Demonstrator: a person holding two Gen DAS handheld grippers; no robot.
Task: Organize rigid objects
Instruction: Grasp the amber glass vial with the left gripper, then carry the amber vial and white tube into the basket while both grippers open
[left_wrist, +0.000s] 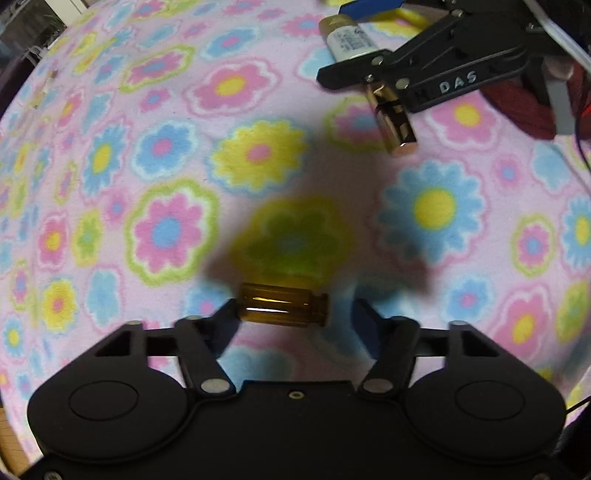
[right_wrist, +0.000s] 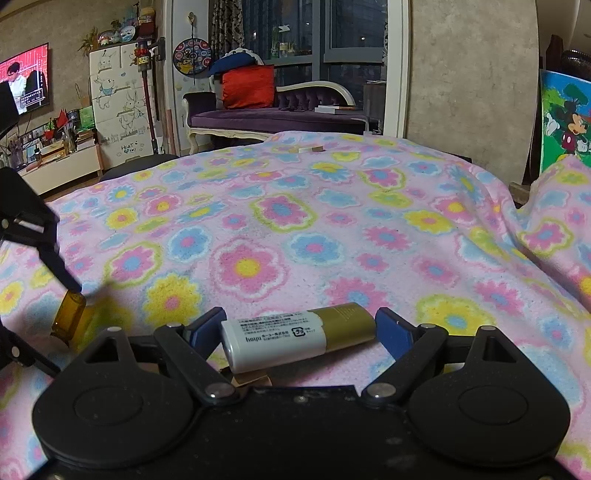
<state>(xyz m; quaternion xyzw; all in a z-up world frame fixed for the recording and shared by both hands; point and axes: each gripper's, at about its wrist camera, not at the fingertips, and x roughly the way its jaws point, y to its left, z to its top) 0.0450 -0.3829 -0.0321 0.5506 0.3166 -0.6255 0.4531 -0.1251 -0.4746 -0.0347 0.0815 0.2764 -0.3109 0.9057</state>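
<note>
An amber glass bottle lies crosswise between the fingers of my left gripper, which points down at the flowered blanket. One pad touches the bottle's base and a gap shows at its neck, so the gripper is open. From the right wrist view the amber bottle is tilted, with a left finger at its upper end. My right gripper is shut lengthwise on a white and gold tube, a pad against each end, low over the blanket. The white and gold tube also shows at top right.
A shiny gold cylinder lies under the right gripper's finger. A small white and gold item sits at the blanket's far edge. The blanket rises in a fold at right. A sofa and furniture stand beyond.
</note>
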